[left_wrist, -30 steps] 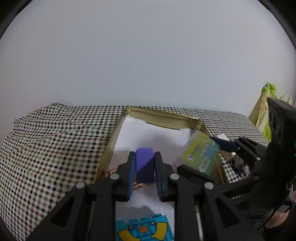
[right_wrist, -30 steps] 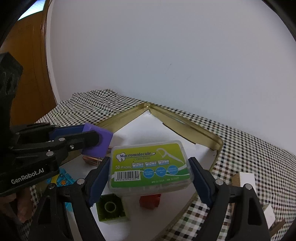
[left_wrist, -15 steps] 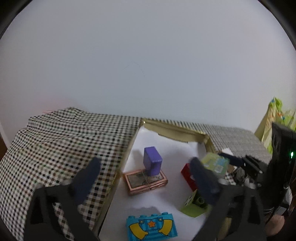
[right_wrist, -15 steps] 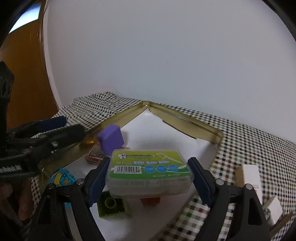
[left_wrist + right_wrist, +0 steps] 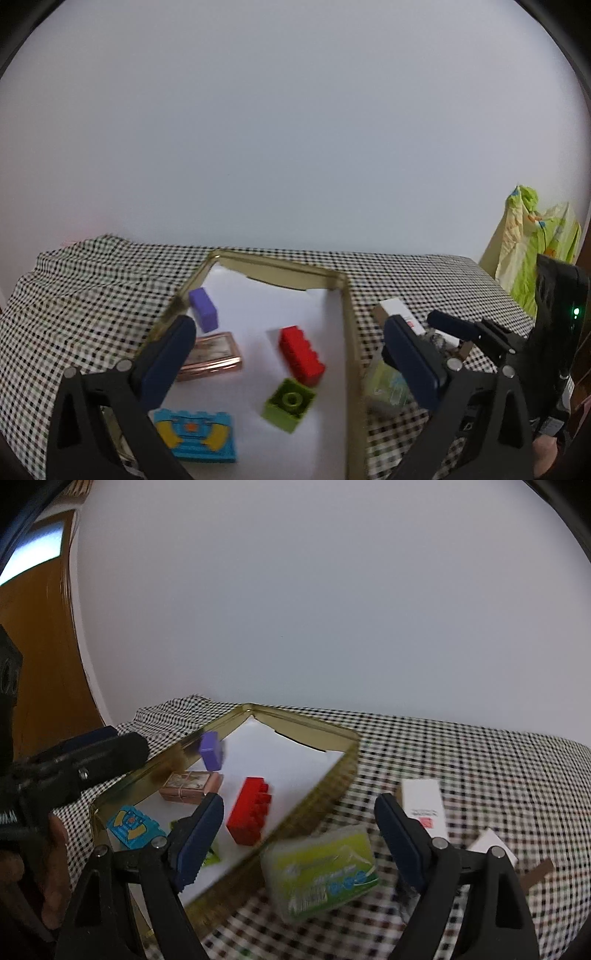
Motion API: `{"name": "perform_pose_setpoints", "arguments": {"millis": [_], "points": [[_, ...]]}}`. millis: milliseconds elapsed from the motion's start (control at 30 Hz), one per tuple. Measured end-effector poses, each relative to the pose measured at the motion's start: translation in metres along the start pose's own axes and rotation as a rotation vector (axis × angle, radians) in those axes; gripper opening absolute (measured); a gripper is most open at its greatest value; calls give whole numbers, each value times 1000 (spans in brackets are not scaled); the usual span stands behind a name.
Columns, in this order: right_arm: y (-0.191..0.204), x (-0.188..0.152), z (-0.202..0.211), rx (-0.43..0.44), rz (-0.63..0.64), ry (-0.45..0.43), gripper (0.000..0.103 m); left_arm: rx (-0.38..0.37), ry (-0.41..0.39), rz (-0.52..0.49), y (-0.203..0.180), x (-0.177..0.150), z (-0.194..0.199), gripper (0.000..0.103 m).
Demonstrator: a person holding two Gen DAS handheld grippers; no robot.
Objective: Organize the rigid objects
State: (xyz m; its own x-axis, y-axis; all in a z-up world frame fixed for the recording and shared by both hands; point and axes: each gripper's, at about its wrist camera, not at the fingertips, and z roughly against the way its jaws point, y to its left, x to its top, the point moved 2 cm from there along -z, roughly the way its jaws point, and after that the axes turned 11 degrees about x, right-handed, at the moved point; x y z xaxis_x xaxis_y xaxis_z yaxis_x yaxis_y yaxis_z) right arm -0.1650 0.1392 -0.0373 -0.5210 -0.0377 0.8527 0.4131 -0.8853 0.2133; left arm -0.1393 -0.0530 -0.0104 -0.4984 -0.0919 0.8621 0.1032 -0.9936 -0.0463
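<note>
Left wrist view shows my left claw (image 5: 286,350) standing wide apart, with nothing between its pads. It hangs over the golden tray (image 5: 347,332), which lies on the checkered bench (image 5: 74,295).

The tray has a white sheet on its bottom and holds five things. One purple block (image 5: 203,309) stands near the far left wall of the tray. One copper-coloured flat case (image 5: 212,355) lies just in front of it. One red brick (image 5: 301,355) lies in the middle, and one green brick (image 5: 289,403) is touching its near end. One blue brick with yellow marks (image 5: 195,435) lies nearest to me.

In the right wrist view, my right claw (image 5: 299,840) is also apart. The green floss box (image 5: 319,867) is between its pads, but no pad presses on it. The box looks blurred, outside the tray, just beside the tray's right rim; I cannot tell if it rests on the cloth.

Further right on the bench lie two white boxes, one larger (image 5: 423,803) and one smaller (image 5: 491,845).
</note>
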Motion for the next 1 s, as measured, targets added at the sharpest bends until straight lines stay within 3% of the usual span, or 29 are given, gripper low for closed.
{"name": "perform_pose_setpoints", "arguments": {"millis": [333, 433, 567, 667, 1000], "points": [[-42, -18, 15, -16, -104, -37, 86, 27, 9, -30, -14, -4, -2, 103], [-53, -24, 12, 1, -142, 13, 86, 41, 6, -29, -7, -4, -4, 103], [-42, -30, -3, 54, -39, 135, 88, 53, 13, -5, 10, -6, -7, 103], [-34, -34, -18, 77, 21, 215, 95, 64, 28, 18, 22, -8, -11, 103], [-27, -33, -36, 77, 99, 284, 98, 62, 46, 66, 41, -14, -15, 103]]}}
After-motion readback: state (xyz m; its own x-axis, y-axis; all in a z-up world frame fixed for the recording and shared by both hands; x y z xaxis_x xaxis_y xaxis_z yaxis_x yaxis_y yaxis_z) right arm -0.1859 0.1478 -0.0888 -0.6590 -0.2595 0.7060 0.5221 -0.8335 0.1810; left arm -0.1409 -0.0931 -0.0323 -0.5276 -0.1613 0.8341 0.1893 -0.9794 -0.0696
